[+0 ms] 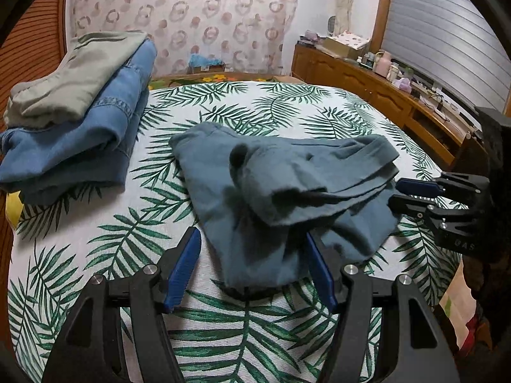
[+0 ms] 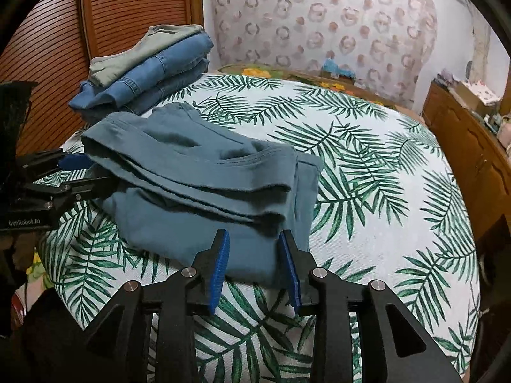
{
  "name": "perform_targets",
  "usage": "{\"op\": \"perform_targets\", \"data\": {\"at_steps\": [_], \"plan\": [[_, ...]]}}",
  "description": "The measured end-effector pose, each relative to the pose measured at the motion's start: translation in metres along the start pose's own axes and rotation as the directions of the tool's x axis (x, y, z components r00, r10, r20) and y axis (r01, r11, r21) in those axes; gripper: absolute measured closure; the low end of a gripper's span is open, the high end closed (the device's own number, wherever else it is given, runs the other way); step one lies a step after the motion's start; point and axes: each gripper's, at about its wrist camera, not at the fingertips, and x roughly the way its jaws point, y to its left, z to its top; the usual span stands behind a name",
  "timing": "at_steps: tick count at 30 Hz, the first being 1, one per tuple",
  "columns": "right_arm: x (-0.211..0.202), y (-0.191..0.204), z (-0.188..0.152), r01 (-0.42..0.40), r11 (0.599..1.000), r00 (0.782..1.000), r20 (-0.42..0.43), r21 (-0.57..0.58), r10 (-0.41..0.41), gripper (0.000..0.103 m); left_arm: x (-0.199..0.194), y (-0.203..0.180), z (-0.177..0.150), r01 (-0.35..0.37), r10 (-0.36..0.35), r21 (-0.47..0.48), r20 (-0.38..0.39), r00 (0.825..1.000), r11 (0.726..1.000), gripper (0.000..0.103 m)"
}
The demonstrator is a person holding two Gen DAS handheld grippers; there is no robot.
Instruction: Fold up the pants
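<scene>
Teal-blue pants (image 1: 287,185) lie folded in a loose bundle on the palm-leaf bedspread (image 1: 95,255). My left gripper (image 1: 253,234) is open, and the bundle's near edge lies between its blue pads without being pinched. In the right wrist view the same pants (image 2: 198,185) show a waistband layer folded over on top. My right gripper (image 2: 254,234) is open too, its pads either side of the near fold with gaps showing. Each gripper also appears in the other's view: the right gripper (image 1: 396,193) at the bundle's right end, the left gripper (image 2: 95,172) at its left end.
A stack of folded clothes (image 1: 80,121), grey-green pants on blue jeans, sits at the bed's far left (image 2: 150,73). A wooden dresser (image 1: 367,86) with small items runs along the right. A slatted wooden panel (image 2: 48,48) stands behind the stack.
</scene>
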Motion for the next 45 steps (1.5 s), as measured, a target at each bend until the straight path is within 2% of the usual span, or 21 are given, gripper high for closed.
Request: {"op": "perform_targets", "data": {"at_steps": [5, 7, 10, 18, 20, 21, 23, 25, 27, 29, 32, 37, 39, 45], "plan": [[-0.001, 0.001, -0.004, -0.005, 1.0, 1.0, -0.008, 0.014, 0.005, 0.063, 0.0, 0.001, -0.004, -0.01, 0.01, 0.001, -0.003, 1.0, 1.0, 0.037], [-0.004, -0.001, -0.006, -0.021, 1.0, 1.0, -0.007, 0.017, 0.021, 0.062, 0.0, 0.002, -0.005, -0.013, 0.013, 0.001, -0.007, 1.0, 1.0, 0.037], [-0.003, -0.004, -0.011, 0.006, 1.0, 0.999, -0.039, 0.016, -0.005, 0.062, 0.002, 0.003, -0.006, -0.013, 0.013, -0.004, -0.014, 1.0, 1.0, 0.037], [-0.015, -0.02, -0.017, -0.031, 0.998, 0.999, -0.03, 0.055, 0.033, 0.062, -0.005, 0.004, -0.011, 0.004, -0.004, -0.005, -0.004, 1.0, 1.0, 0.038], [-0.019, -0.025, -0.018, -0.028, 0.998, 0.999, -0.021, 0.06, 0.029, 0.063, -0.008, 0.004, -0.013, 0.017, -0.017, -0.008, 0.002, 1.0, 1.0, 0.05], [-0.02, -0.027, -0.018, -0.024, 0.998, 0.999, -0.02, 0.059, 0.025, 0.064, -0.009, 0.004, -0.015, 0.026, -0.026, -0.008, 0.002, 1.0, 1.0, 0.052], [-0.019, -0.03, -0.017, -0.03, 0.998, 0.999, -0.027, 0.059, 0.031, 0.069, -0.01, 0.004, -0.017, 0.038, -0.038, -0.004, 0.004, 0.999, 0.999, 0.065], [-0.018, -0.031, -0.017, -0.04, 0.997, 0.999, -0.03, 0.065, 0.042, 0.071, -0.011, 0.002, -0.018, 0.04, -0.04, 0.008, 0.005, 0.999, 0.999, 0.07], [-0.016, -0.033, -0.018, -0.07, 0.995, 0.997, -0.036, 0.073, 0.072, 0.077, -0.012, -0.001, -0.02, 0.034, -0.034, 0.024, 0.003, 0.999, 0.999, 0.073], [-0.016, -0.032, -0.018, -0.096, 0.993, 0.995, -0.033, 0.065, 0.099, 0.092, -0.012, -0.002, -0.02, 0.033, -0.033, 0.034, 0.004, 0.999, 0.999, 0.08], [-0.018, -0.034, -0.018, -0.092, 0.994, 0.995, -0.022, 0.053, 0.093, 0.097, -0.014, -0.001, -0.019, 0.028, -0.028, 0.027, 0.02, 0.999, 0.999, 0.089], [-0.031, -0.042, -0.02, -0.078, 0.995, 0.997, 0.009, 0.068, 0.077, 0.098, -0.031, -0.001, -0.018, 0.014, -0.014, 0.004, 0.088, 0.996, 1.0, 0.092], [-0.038, -0.04, -0.021, -0.076, 0.995, 0.997, 0.021, 0.064, 0.075, 0.099, -0.038, 0.0, -0.017, 0.029, -0.028, -0.009, 0.103, 0.994, 1.0, 0.092], [-0.054, -0.035, -0.029, -0.108, 0.992, 0.994, 0.033, 0.059, 0.106, 0.099, -0.054, -0.007, -0.024, 0.054, -0.054, 0.006, 0.092, 0.994, 0.999, 0.092]]}}
